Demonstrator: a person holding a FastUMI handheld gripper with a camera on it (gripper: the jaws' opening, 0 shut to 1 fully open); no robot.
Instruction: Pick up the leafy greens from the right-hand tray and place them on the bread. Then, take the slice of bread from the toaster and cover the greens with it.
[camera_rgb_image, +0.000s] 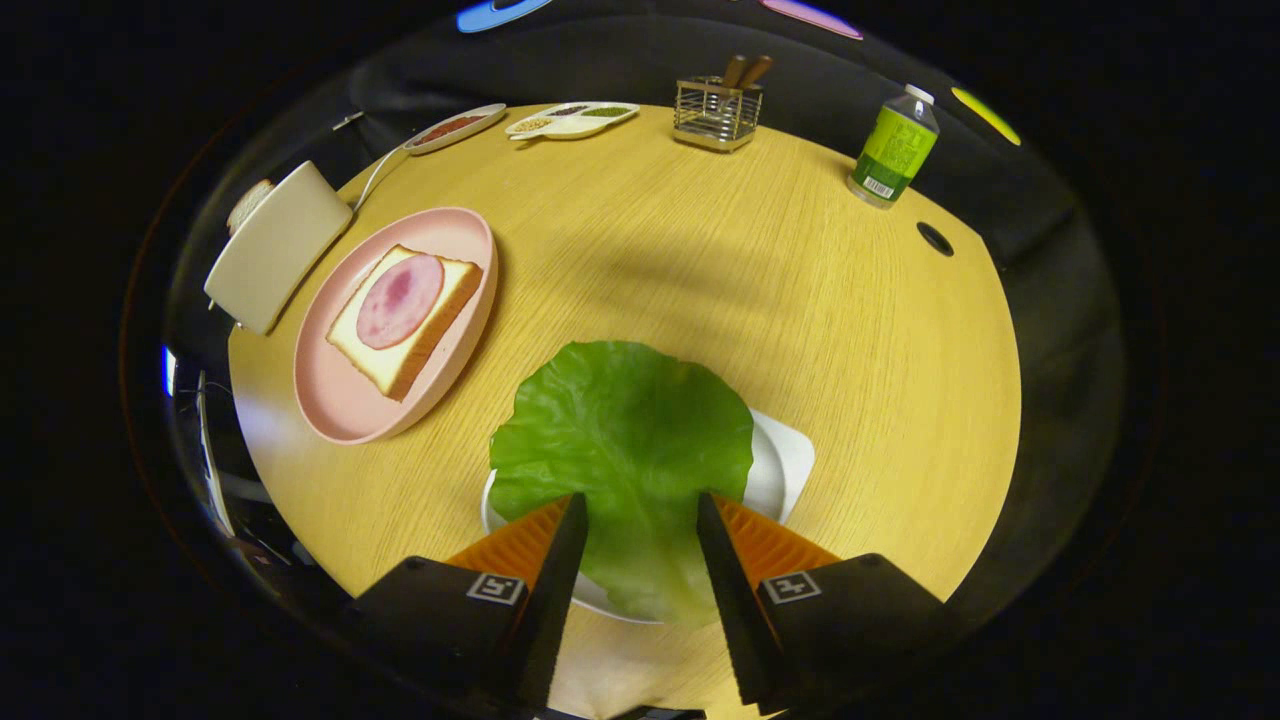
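Observation:
A broad green lettuce leaf (625, 440) lies over a small white tray (785, 465) on the wooden table. My gripper (642, 505) is open right above it, and the near part of the leaf shows between the two fingers. To the left, beyond the fingers, a pink plate (340, 410) holds a slice of bread (450, 310) topped with a round slice of ham (400, 300). Further left stands a cream toaster (275, 245) with a second bread slice (248, 205) sticking out of its slot.
At the table's far edge stand a wire holder (716, 112) with wooden handles, a white divided dish (570, 120) and a small oval dish (455, 127). A green-labelled bottle (893, 150) is at the far right, near a round hole (935, 238) in the tabletop.

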